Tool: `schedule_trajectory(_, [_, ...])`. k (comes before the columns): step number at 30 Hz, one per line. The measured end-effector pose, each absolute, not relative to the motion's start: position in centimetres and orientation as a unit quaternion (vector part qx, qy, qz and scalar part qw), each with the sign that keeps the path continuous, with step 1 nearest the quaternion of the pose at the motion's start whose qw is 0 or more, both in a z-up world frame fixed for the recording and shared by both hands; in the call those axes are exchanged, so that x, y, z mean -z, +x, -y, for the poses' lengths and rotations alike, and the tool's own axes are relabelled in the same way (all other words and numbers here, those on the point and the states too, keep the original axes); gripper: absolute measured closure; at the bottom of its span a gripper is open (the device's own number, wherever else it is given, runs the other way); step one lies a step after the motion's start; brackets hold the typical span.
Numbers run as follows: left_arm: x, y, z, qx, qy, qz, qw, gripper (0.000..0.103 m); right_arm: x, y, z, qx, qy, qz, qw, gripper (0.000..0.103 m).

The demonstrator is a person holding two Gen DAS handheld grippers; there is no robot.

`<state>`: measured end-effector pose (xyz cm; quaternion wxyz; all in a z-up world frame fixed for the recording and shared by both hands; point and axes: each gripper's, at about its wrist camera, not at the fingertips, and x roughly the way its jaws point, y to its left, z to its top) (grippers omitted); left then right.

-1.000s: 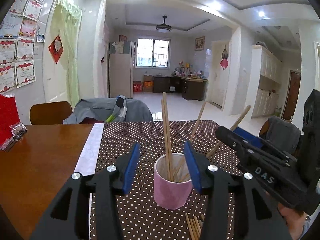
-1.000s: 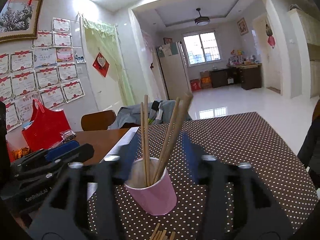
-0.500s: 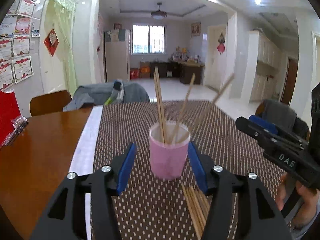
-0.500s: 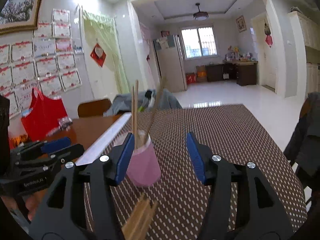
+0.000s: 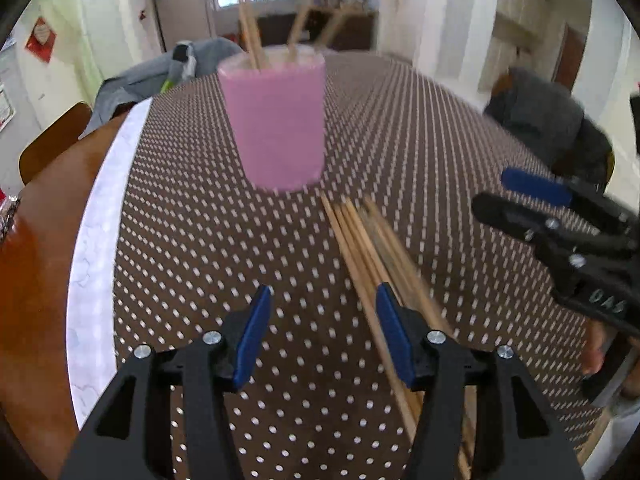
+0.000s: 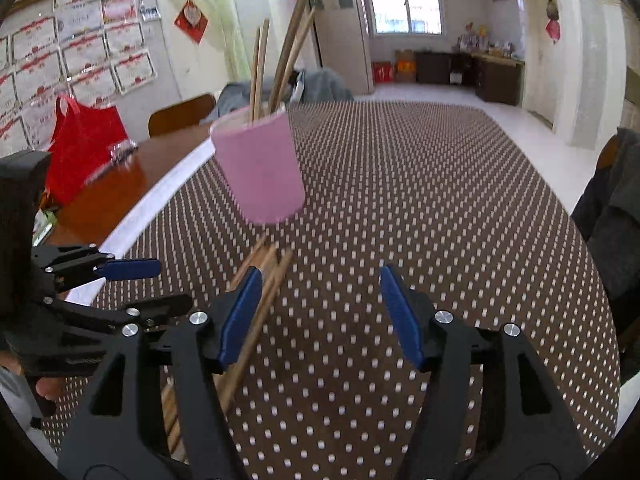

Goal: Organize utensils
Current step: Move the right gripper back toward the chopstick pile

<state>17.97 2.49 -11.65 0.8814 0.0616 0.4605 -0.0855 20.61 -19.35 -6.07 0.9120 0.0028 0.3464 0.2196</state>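
A pink cup (image 5: 276, 120) (image 6: 260, 172) stands on the brown dotted tablecloth (image 5: 192, 240) with several wooden chopsticks (image 6: 280, 60) upright in it. A bundle of loose chopsticks (image 5: 360, 248) (image 6: 268, 276) lies on the cloth just in front of the cup. My left gripper (image 5: 323, 300) points down at the cloth, open and empty, with the bundle running under its right finger. My right gripper (image 6: 320, 280) hangs low to the bundle's right. Its jaws are opening with nothing pressed between them, and the bundle passes by its left finger.
A red bag (image 6: 80, 148) and a wooden chair (image 6: 180, 114) sit at the table's far left. Grey clothing (image 5: 132, 80) lies beyond the cloth, and a dark jacket (image 5: 540, 120) hangs at the right. A white strip (image 5: 92, 260) borders the cloth on bare wood.
Both grippers have sunk and tipped down toward the table, drawing back from the cup. Their jaws stand wider. The loose chopsticks have come into full view beneath them.
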Motion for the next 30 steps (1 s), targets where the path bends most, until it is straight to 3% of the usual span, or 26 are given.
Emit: schedule_trajectory(30, [12.8, 17.6, -1.6, 0.057, 0.121, -0.486, 0.864, 0.043, 8.6, 19.6, 17.4, -0.247, -0.04, -0.396, 0.883, 0.039])
